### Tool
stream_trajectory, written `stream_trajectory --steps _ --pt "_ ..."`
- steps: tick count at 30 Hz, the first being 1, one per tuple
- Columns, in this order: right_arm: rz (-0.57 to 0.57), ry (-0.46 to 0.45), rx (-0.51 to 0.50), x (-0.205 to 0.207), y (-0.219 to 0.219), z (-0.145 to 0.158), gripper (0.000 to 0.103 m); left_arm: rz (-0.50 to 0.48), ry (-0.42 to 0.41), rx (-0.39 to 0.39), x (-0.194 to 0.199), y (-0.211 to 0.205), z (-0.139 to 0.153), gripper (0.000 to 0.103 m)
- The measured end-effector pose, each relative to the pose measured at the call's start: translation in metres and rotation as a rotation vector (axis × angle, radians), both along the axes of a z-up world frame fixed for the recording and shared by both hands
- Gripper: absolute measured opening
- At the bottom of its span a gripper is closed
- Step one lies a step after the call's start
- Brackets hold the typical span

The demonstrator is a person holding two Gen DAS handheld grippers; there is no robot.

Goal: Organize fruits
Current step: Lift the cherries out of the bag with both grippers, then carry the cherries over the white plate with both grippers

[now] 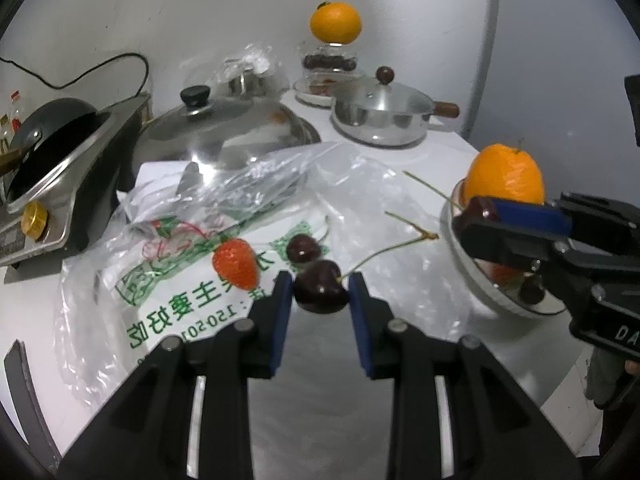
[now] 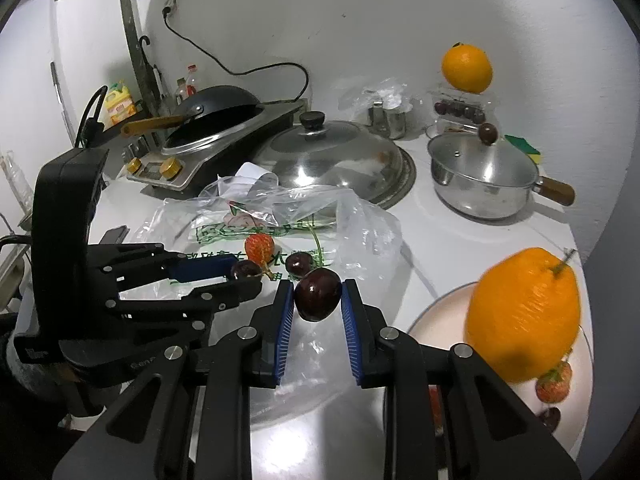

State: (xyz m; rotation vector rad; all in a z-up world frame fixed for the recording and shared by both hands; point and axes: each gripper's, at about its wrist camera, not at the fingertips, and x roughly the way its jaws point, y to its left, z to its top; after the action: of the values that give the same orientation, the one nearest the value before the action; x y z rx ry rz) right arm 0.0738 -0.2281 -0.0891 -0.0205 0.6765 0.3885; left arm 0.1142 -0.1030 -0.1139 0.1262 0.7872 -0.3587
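Left gripper clamps a cherry over the bag, right gripper clamps another beside the plate (orange aboard); risk: slick round skins could squirt from the pads.

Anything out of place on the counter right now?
Yes: a strawberry and a cherry lie loose on the plastic bag, not on the plate. An orange perches on a clear box.
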Motion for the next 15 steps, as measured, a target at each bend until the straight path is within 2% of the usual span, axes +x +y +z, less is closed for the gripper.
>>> stream_trajectory --steps 15 --pt "-0.083 -0.007 0.004 -0.036 -0.050 -0.002 0.026 -0.067 -0.022 -0.004 -0.027 -0.045 0.015 0.030"
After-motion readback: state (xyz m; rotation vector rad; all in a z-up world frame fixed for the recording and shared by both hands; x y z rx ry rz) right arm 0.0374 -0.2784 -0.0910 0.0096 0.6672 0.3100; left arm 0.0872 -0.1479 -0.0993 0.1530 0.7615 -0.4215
